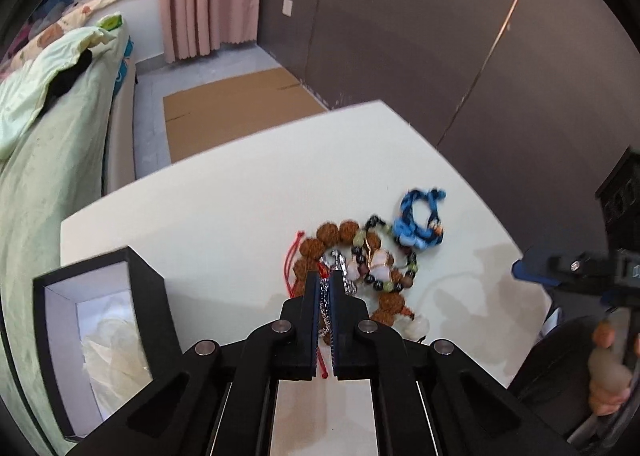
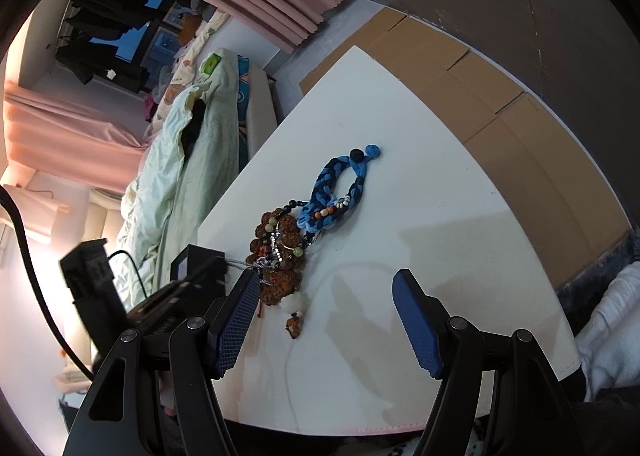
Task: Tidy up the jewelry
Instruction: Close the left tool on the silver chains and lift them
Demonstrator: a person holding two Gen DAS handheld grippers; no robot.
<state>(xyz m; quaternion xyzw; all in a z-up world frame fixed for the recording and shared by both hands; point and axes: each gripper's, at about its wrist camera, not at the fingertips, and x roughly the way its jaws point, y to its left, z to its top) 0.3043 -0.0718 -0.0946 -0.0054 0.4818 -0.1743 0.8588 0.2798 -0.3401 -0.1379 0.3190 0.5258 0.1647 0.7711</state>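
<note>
A pile of jewelry lies on the white table (image 1: 224,191): a brown bead bracelet (image 1: 344,230), a bracelet of mixed black, green and pink beads (image 1: 378,268) and a blue braided bracelet (image 1: 418,221). My left gripper (image 1: 326,278) is shut on a silver chain (image 1: 325,308) at the near side of the pile, and a red string (image 1: 294,260) lies beside it. From the right wrist, the chain (image 2: 244,265) is stretched from the pile (image 2: 280,256) to the left gripper's tip. My right gripper (image 2: 326,276) hovers open over bare table, right of the pile, holding nothing.
An open black jewelry box (image 1: 148,276) with a white lining stands at the table's left near corner. A bed with pale green bedding (image 1: 52,135) runs along the left. Flat cardboard (image 1: 232,107) lies on the floor beyond the table. A hand (image 1: 608,368) holds the right gripper's handle.
</note>
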